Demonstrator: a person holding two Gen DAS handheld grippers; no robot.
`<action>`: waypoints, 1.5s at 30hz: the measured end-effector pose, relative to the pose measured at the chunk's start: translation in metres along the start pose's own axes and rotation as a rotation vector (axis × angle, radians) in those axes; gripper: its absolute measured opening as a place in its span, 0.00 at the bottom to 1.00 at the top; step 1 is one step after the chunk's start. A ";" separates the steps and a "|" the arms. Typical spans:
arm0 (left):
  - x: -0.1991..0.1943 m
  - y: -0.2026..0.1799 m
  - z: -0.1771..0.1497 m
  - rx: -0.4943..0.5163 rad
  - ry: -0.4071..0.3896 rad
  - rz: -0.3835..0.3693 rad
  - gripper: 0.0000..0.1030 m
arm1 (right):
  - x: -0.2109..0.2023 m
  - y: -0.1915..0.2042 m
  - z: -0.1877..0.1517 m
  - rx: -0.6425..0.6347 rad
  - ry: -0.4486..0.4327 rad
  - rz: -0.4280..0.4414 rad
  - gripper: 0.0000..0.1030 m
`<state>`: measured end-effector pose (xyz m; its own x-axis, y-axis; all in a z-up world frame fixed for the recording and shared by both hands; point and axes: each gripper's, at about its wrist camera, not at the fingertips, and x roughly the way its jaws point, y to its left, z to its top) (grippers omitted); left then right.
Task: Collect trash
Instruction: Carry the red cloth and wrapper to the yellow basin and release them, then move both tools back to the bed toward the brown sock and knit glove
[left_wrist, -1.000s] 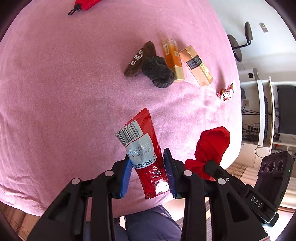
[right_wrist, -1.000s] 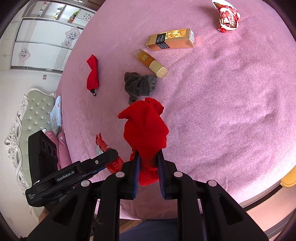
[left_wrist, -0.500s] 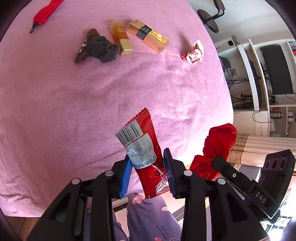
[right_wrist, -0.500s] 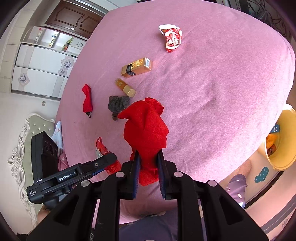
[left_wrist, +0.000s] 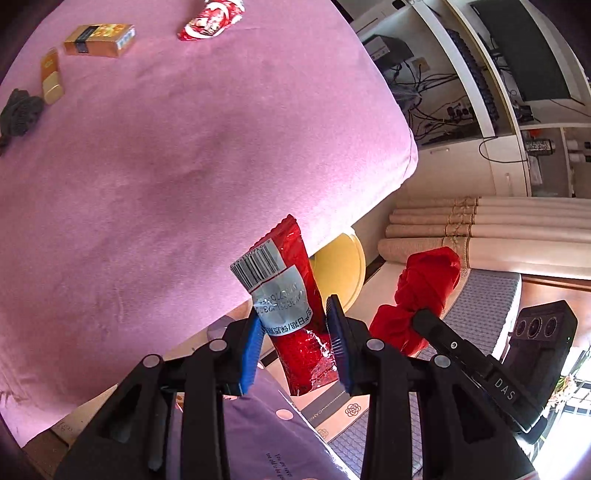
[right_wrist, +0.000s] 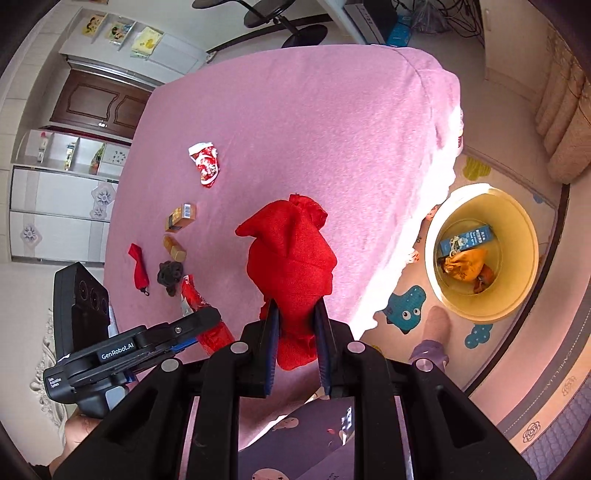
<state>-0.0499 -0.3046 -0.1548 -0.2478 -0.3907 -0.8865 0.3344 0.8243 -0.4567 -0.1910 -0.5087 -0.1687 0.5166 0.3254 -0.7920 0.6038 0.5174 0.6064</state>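
While both grippers carry their loads, each view shows a clear swing away from the bed toward the floor at its corner.

Left view, tool: the left gripper (left_wrist: 295, 332) has its blue pads pressed narrow on a red wrapper (left_wrist: 286, 299), which stands upright between them, barcode end up.
Left view, change: a second ago the wrapper hung over the middle of the pink bed (left_wrist: 166, 147); now it sits past the bed's edge, with the rim of a yellow bin (left_wrist: 341, 269) showing just behind it.
Left view, neighbour: the red cloth (left_wrist: 424, 291) is held up close to the right.

Right view, tool: the right gripper (right_wrist: 295, 343) is closed narrow on the red cloth (right_wrist: 291, 258), bunched upright above the jaws.
Right view, change: the bin (right_wrist: 532, 258), only a sliver at the frame edge half a second ago, is now fully in sight on the floor beside the bed, open, with a blue box and an orange pouch already inside.
Right view, left behind: a crumpled red-and-white wrapper (right_wrist: 205, 164), a gold box (right_wrist: 181, 217), a small amber bottle (right_wrist: 174, 247) and a dark sock (right_wrist: 170, 275) lie on the bed.

Meaning: I judge this the carry-to-bin stage; neither load is over the opening yet, and more pieces wait on the bed.
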 end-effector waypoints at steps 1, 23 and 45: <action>0.008 -0.013 0.000 0.016 0.011 0.005 0.33 | -0.006 -0.013 0.004 0.015 -0.005 -0.003 0.18; 0.178 -0.198 -0.020 0.356 0.249 0.097 0.34 | -0.056 -0.200 0.026 0.195 -0.036 -0.143 0.22; 0.174 -0.172 -0.013 0.321 0.233 0.147 0.76 | -0.052 -0.196 0.039 0.243 -0.023 -0.107 0.42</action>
<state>-0.1627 -0.5092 -0.2299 -0.3627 -0.1449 -0.9206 0.6384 0.6810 -0.3587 -0.3123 -0.6584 -0.2433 0.4535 0.2595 -0.8526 0.7827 0.3417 0.5203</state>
